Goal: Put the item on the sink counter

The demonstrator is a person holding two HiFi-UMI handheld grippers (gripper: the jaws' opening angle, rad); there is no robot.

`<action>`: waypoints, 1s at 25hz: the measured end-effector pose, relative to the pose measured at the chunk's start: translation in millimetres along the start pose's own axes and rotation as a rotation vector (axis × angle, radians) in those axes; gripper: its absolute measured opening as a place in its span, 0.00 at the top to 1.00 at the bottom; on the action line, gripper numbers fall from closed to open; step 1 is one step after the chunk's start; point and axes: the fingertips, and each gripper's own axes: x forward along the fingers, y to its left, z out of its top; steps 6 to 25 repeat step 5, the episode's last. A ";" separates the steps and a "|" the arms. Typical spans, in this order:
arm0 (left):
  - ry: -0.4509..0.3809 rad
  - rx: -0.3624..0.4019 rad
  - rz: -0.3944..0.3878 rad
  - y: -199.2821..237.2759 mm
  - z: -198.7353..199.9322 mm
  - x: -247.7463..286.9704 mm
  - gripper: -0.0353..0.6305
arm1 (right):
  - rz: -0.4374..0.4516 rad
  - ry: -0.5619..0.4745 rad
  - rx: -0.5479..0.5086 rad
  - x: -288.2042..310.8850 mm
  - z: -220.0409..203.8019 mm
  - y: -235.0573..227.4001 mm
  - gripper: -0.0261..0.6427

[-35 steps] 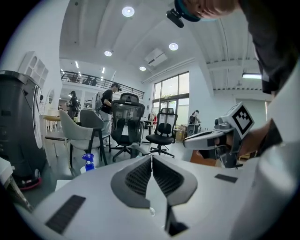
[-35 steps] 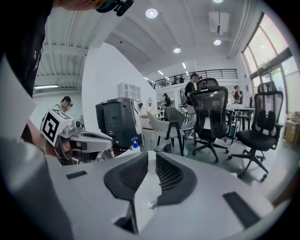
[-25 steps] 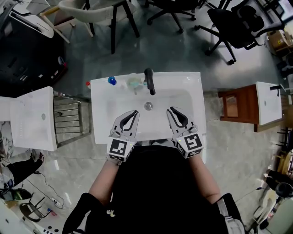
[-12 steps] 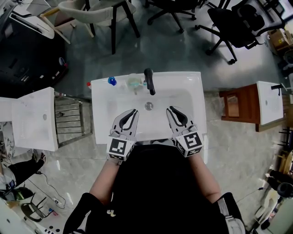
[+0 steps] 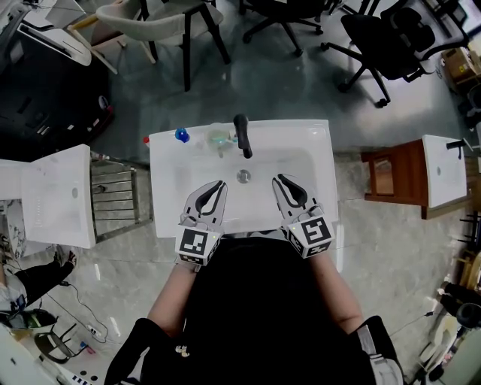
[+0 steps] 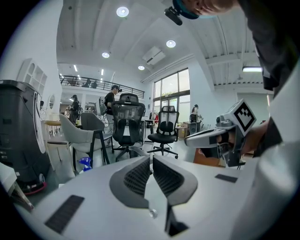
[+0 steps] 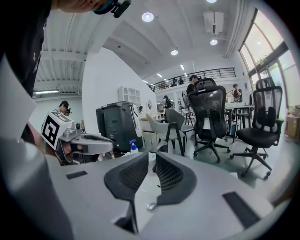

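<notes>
A white sink stands in front of me, with a black faucet at its back rim and a drain in the basin. On the counter left of the faucet stand a blue-topped spray bottle and a clear cup. My left gripper hovers over the basin's near left part, shut and holding nothing. My right gripper hangs over the near right part, also shut and bare. The left gripper view shows its jaws together, with the spray bottle beyond. The right gripper view shows its jaws together too.
Another white sink and a metal rack stand to the left. A wooden stand with a third sink is to the right. Office chairs and a pale chair stand on the floor behind the sink.
</notes>
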 end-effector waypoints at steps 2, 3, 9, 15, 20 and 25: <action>-0.003 0.000 0.005 -0.3 0.8 1.1 0.90 | 0.005 -0.001 -0.001 -0.2 0.5 -1.2 0.87; -0.006 0.002 0.006 -0.8 1.6 1.8 0.90 | 0.007 -0.002 -0.001 -0.2 0.6 -1.8 0.87; -0.008 0.007 0.006 -2.3 3.7 3.5 0.90 | 0.012 -0.002 -0.002 -0.3 0.6 -3.3 0.87; -0.008 0.007 0.006 -2.3 3.7 3.5 0.90 | 0.012 -0.002 -0.002 -0.3 0.6 -3.3 0.87; -0.008 0.007 0.006 -2.3 3.7 3.5 0.90 | 0.012 -0.002 -0.002 -0.3 0.6 -3.3 0.87; -0.008 0.007 0.006 -2.3 3.7 3.5 0.90 | 0.012 -0.002 -0.002 -0.3 0.6 -3.3 0.87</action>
